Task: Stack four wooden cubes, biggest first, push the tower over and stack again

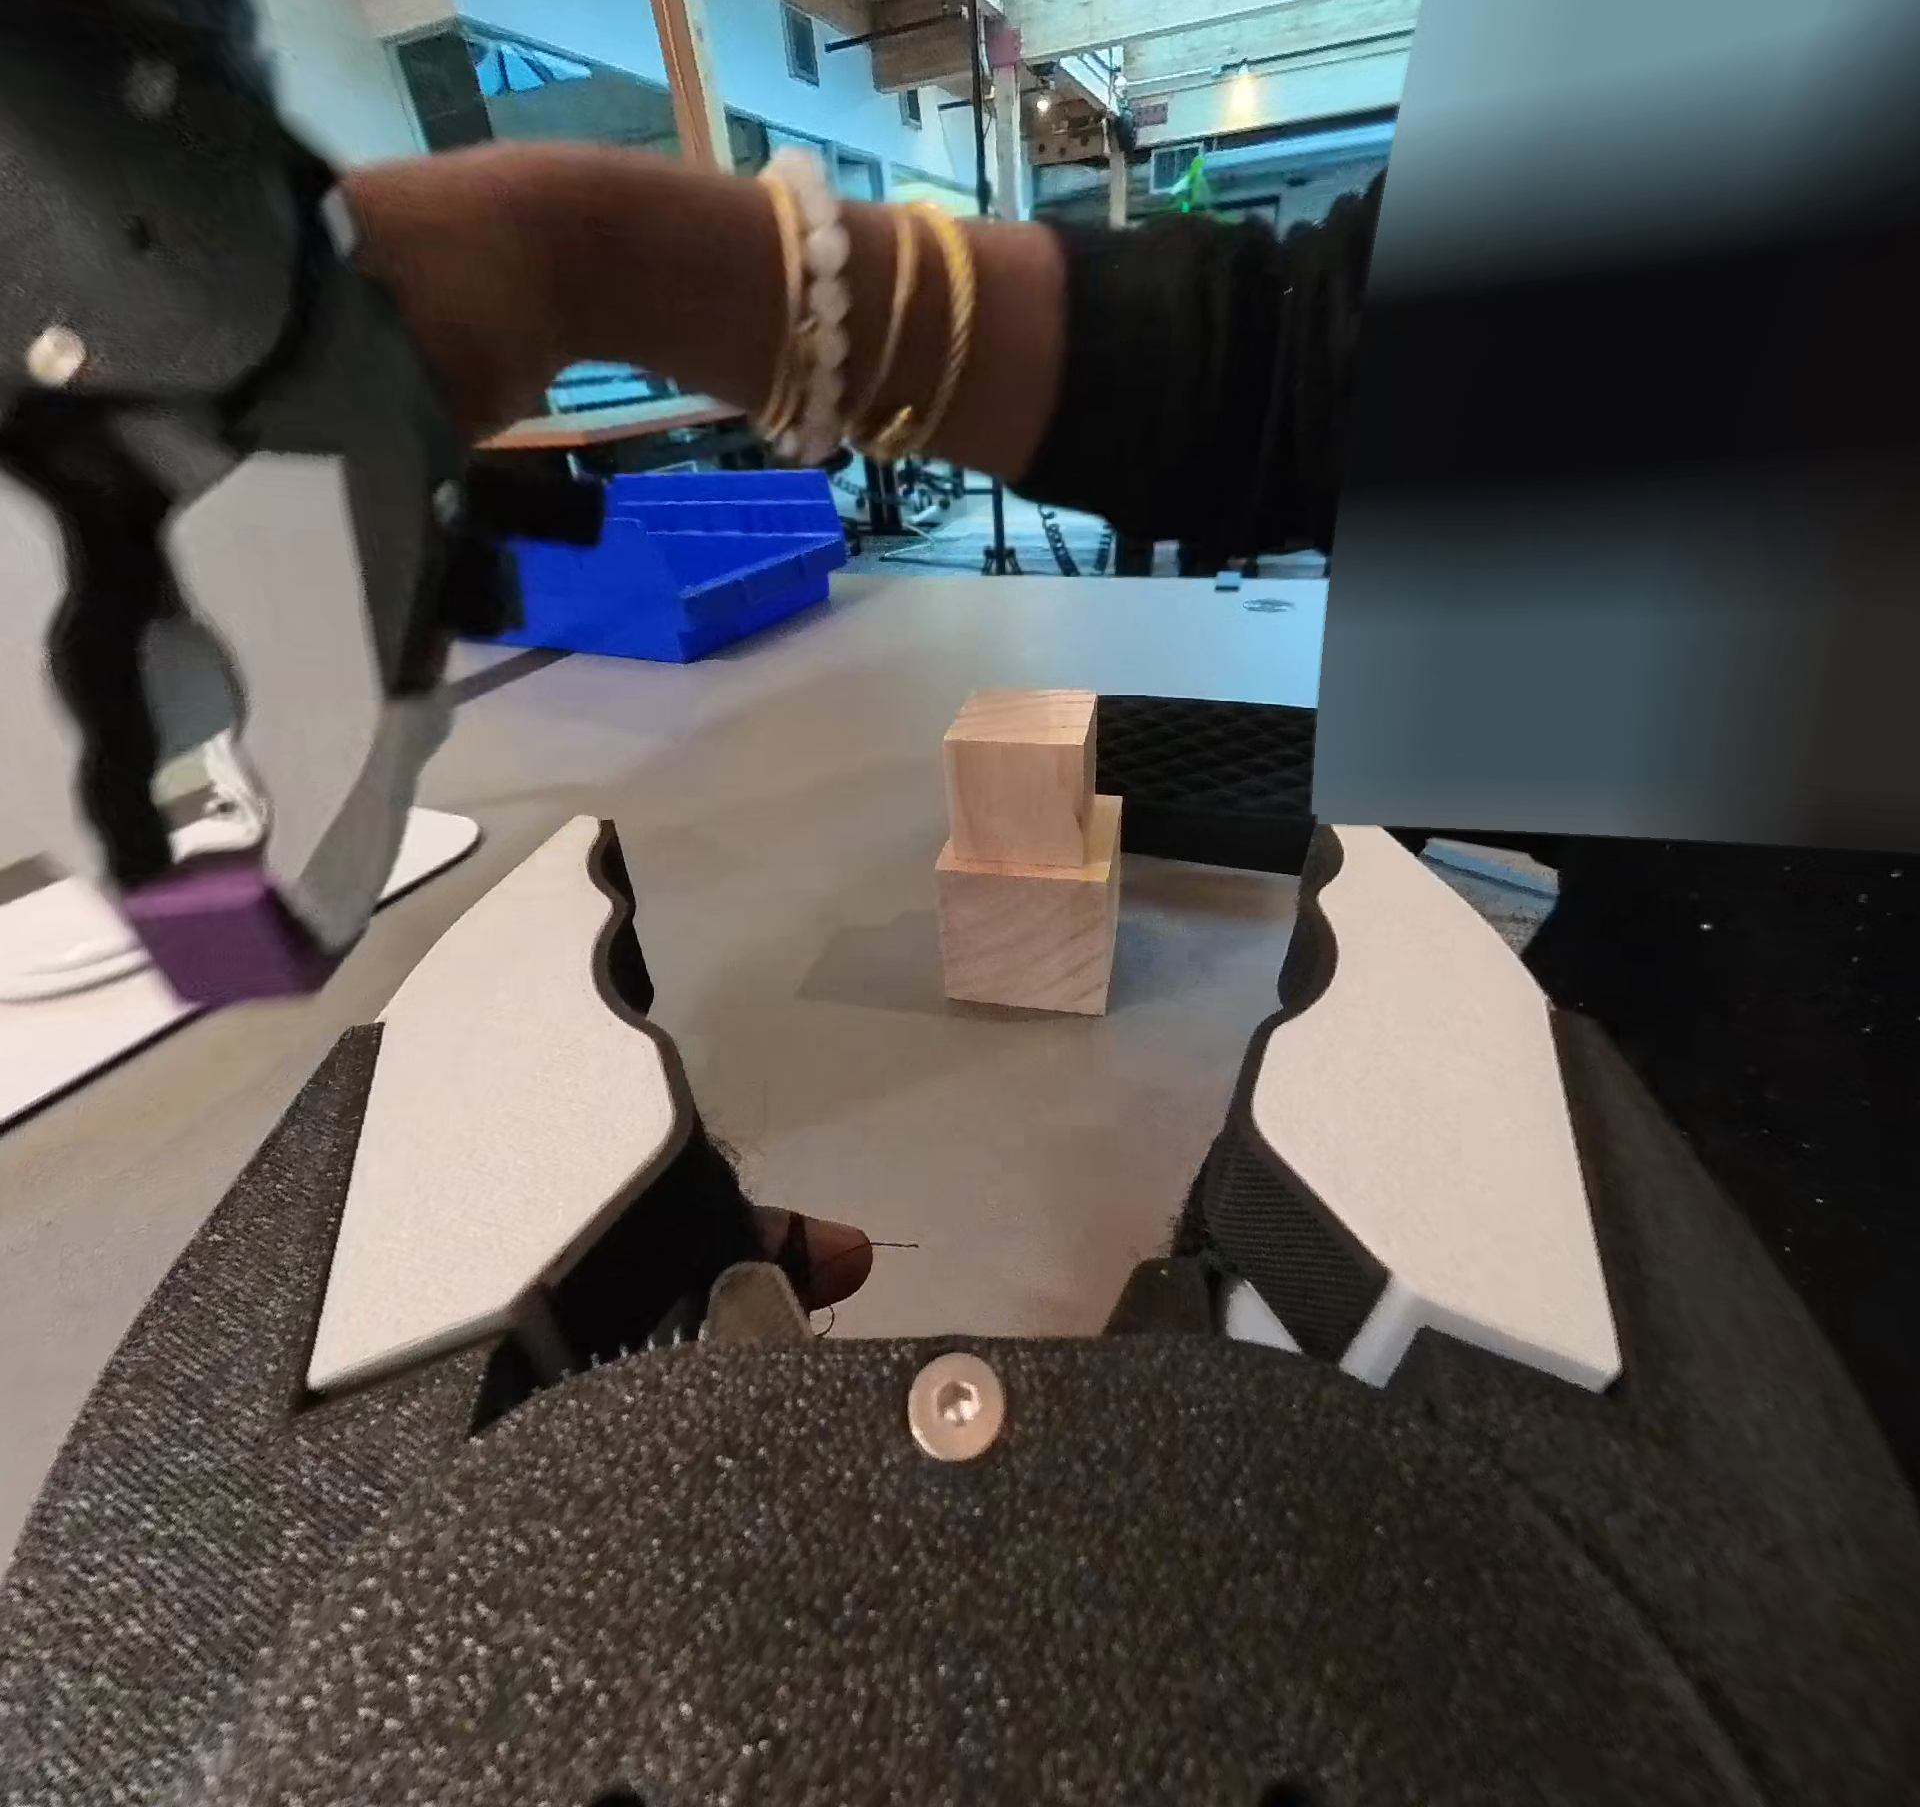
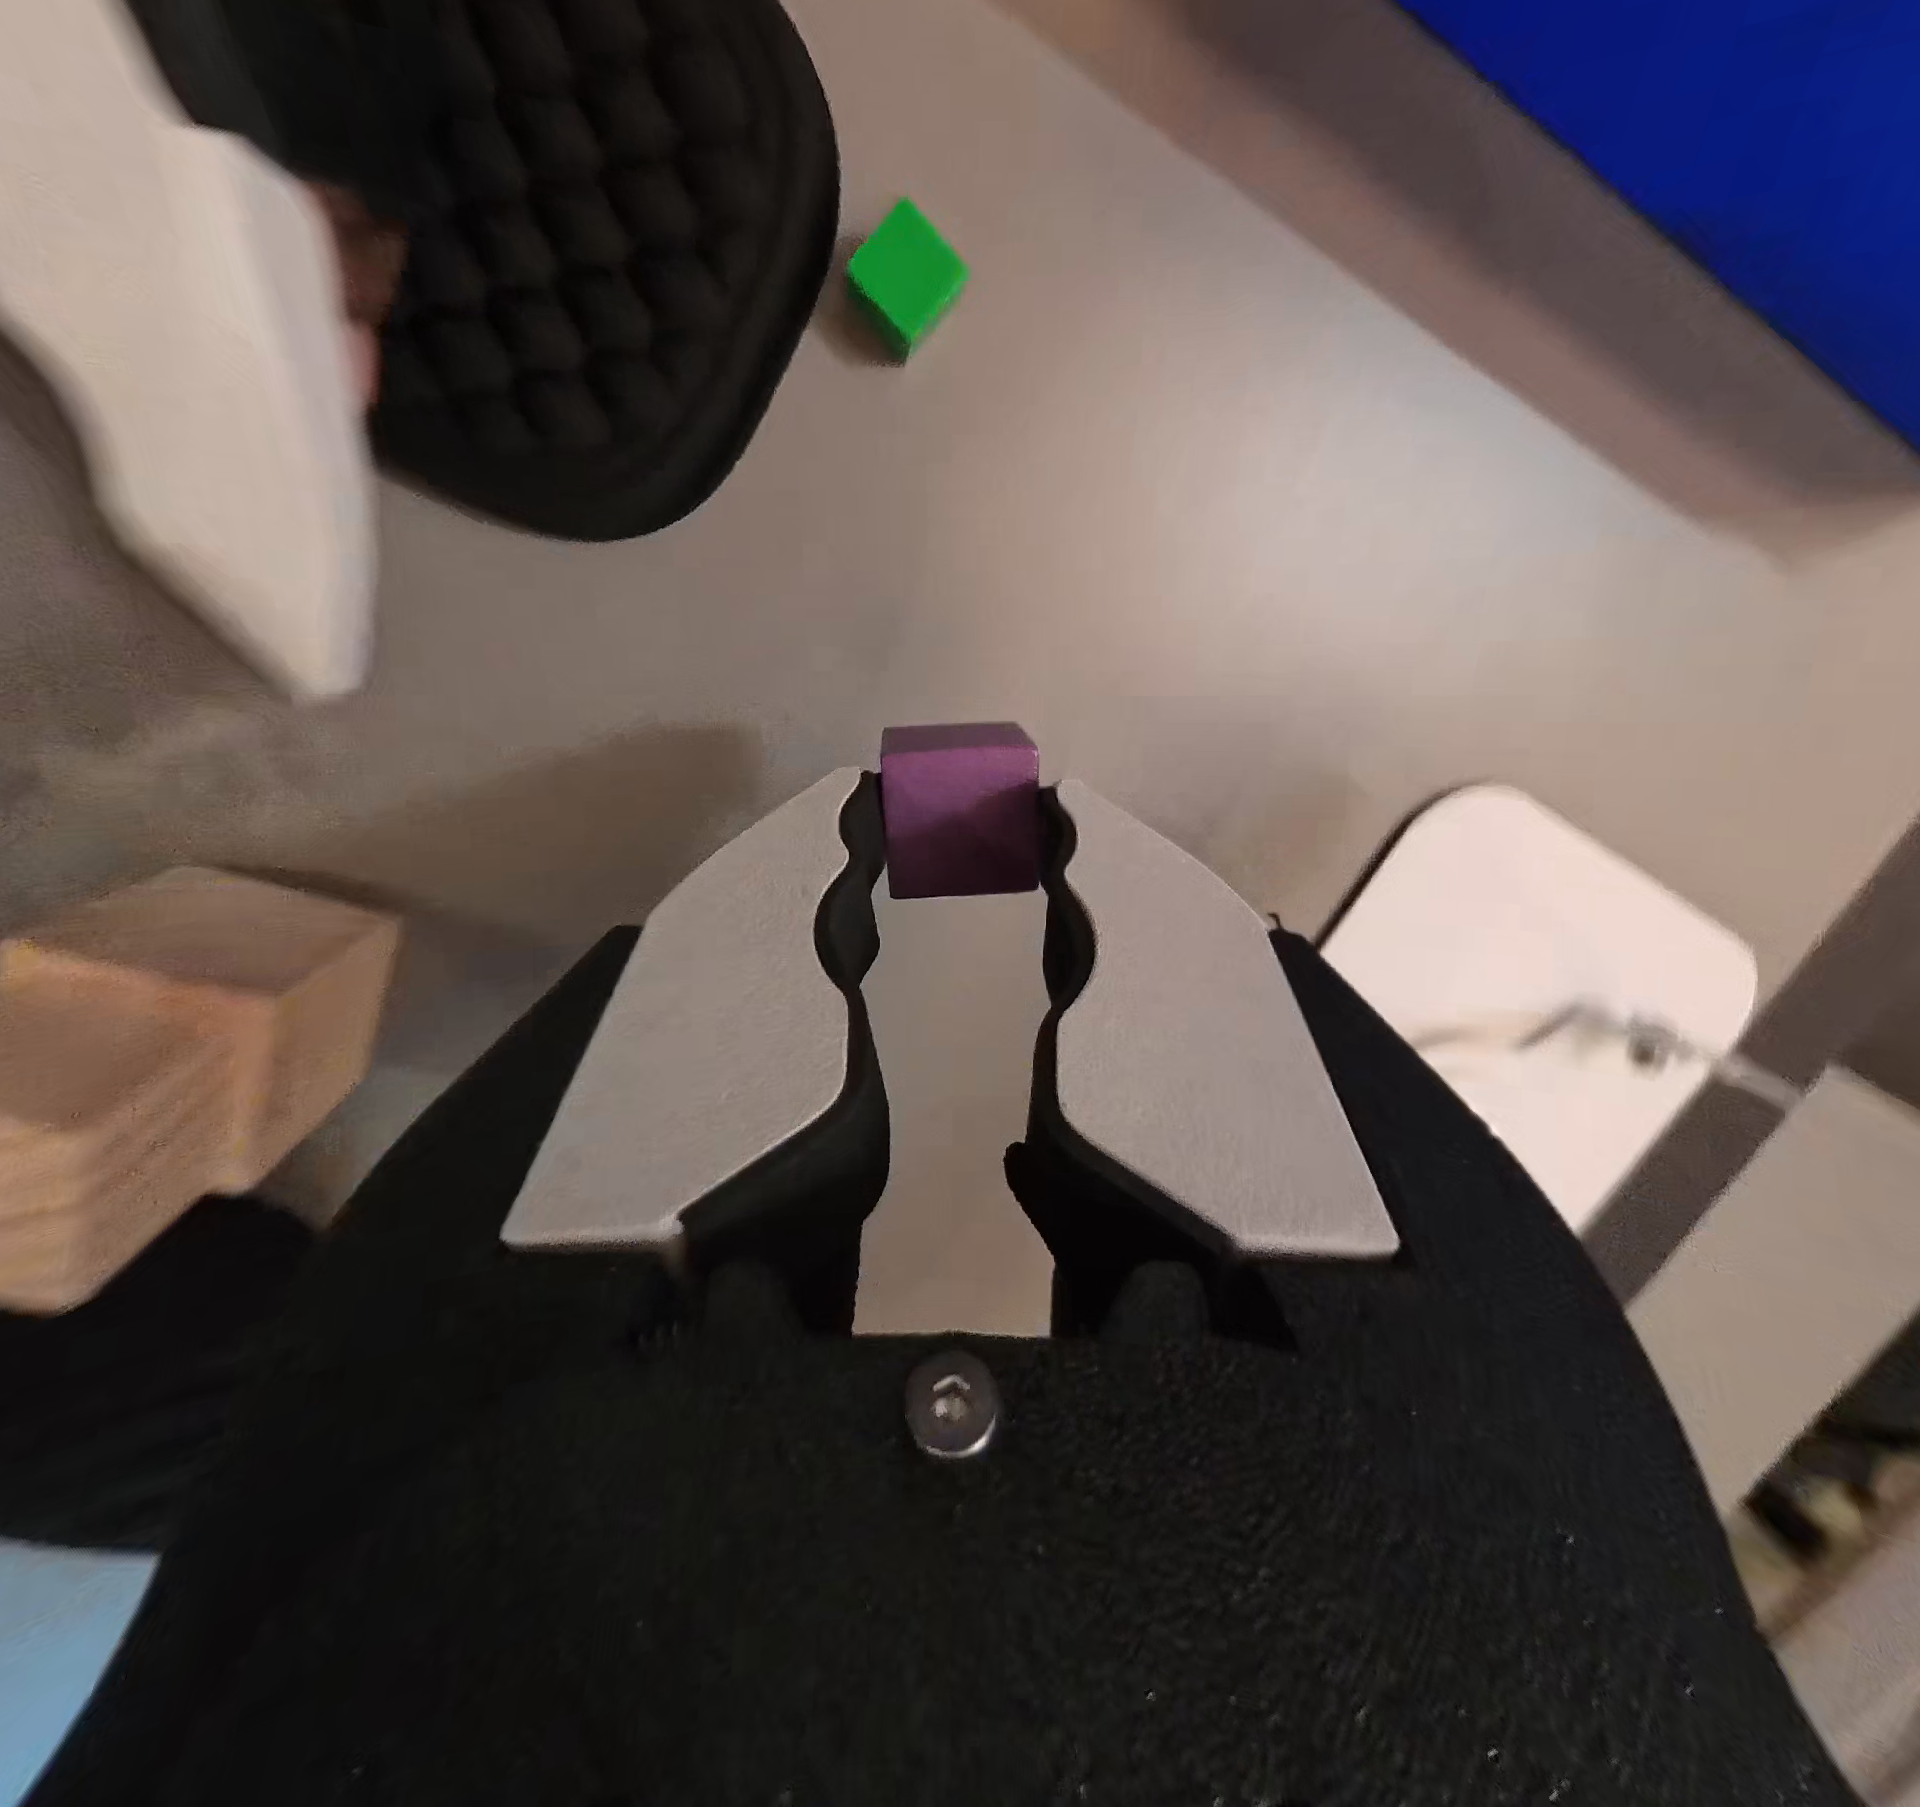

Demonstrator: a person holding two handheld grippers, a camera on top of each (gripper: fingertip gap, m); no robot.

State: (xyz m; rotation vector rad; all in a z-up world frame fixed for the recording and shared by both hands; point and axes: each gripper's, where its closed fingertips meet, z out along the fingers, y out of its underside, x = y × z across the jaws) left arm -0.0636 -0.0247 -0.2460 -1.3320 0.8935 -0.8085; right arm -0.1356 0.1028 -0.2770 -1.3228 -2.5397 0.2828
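My right gripper (image 2: 961,801) is shut on a small purple cube (image 2: 958,812), both pads pressed on its sides, held above the grey table (image 2: 1195,552). The left wrist view shows that gripper at the far left with the purple cube (image 1: 223,936) at its tips. My left gripper (image 1: 961,874) is wide open and empty, low over the table. Two stacked wooden cubes (image 1: 1029,853) stand just ahead of its fingers, the upper one shifted a little left. The wooden stack (image 2: 177,1061) shows at the left of the right wrist view. A green cube (image 2: 906,277) lies on the table farther off.
A blue bin (image 1: 675,562) stands at the back left of the table, also in the right wrist view (image 2: 1662,116). A black quilted pad (image 1: 1205,770) lies behind the stack. A white flat stand base (image 2: 1538,988) sits to the right. A person's arm with bracelets (image 1: 831,313) crosses above.
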